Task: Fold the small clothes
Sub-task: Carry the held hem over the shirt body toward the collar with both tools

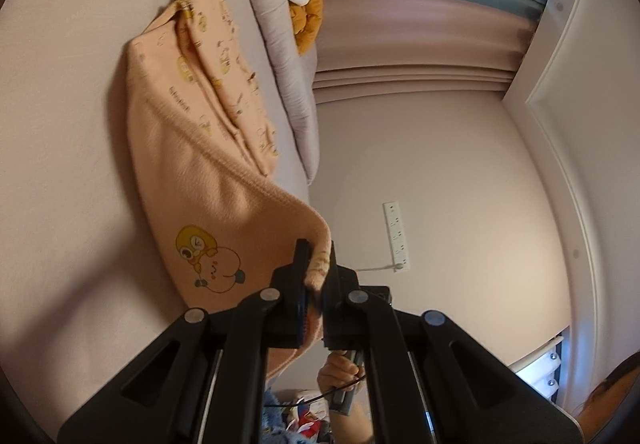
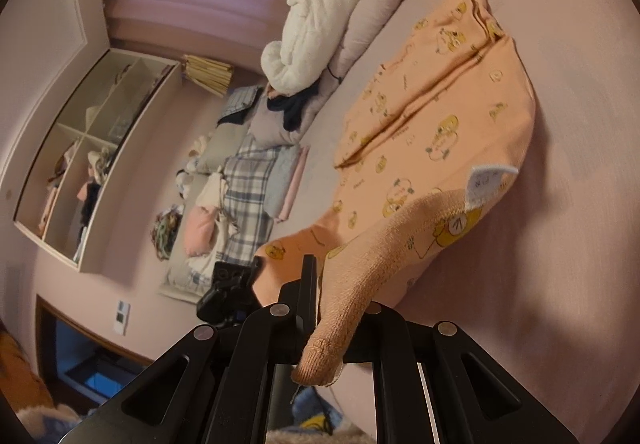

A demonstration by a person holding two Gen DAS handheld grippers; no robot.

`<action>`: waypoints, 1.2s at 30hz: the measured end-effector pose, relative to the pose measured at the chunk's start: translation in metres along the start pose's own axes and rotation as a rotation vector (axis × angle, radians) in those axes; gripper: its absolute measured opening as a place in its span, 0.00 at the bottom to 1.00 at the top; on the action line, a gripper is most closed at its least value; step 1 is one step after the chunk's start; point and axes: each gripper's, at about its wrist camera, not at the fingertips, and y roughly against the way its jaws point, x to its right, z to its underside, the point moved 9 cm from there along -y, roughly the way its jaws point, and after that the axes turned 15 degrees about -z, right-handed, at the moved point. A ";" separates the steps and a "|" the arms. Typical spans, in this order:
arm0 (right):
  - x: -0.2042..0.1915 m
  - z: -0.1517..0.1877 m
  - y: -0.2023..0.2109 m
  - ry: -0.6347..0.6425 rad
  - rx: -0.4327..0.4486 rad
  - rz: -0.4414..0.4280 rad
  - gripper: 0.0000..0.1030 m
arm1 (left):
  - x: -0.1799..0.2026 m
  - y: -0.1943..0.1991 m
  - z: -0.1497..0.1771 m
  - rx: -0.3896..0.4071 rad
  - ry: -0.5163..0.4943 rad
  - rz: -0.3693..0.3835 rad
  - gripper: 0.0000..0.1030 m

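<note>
Mid-fold: my left gripper (image 1: 316,276) and right gripper (image 2: 320,308) each pinch the peach shirt (image 2: 432,131) hem, lifted off the bed (image 2: 560,244). Next I carry the hem toward the shirt's far edge.

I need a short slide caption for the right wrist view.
Right gripper lifts the ribbed hem of an orange printed garment off the pink bed.

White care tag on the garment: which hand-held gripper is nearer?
Right. The right hand-held gripper pinches the ribbed hem just below the tag. The left hand-held gripper grips another edge; no tag shows in its view.
</note>
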 end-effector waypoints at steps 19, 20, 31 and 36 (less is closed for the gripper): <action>0.002 -0.111 -0.011 0.049 0.138 -0.028 0.10 | 0.025 -0.014 -0.117 0.139 0.030 0.064 0.02; 0.004 -0.121 -0.012 0.050 0.150 -0.025 0.10 | 0.024 -0.017 -0.124 0.147 0.031 0.057 0.02; 0.054 -0.201 -0.031 -0.005 0.221 0.045 0.10 | -0.007 -0.060 -0.208 0.180 0.068 -0.047 0.02; 0.083 -0.232 -0.037 -0.066 0.264 0.091 0.10 | -0.034 -0.074 -0.241 0.212 0.126 -0.124 0.02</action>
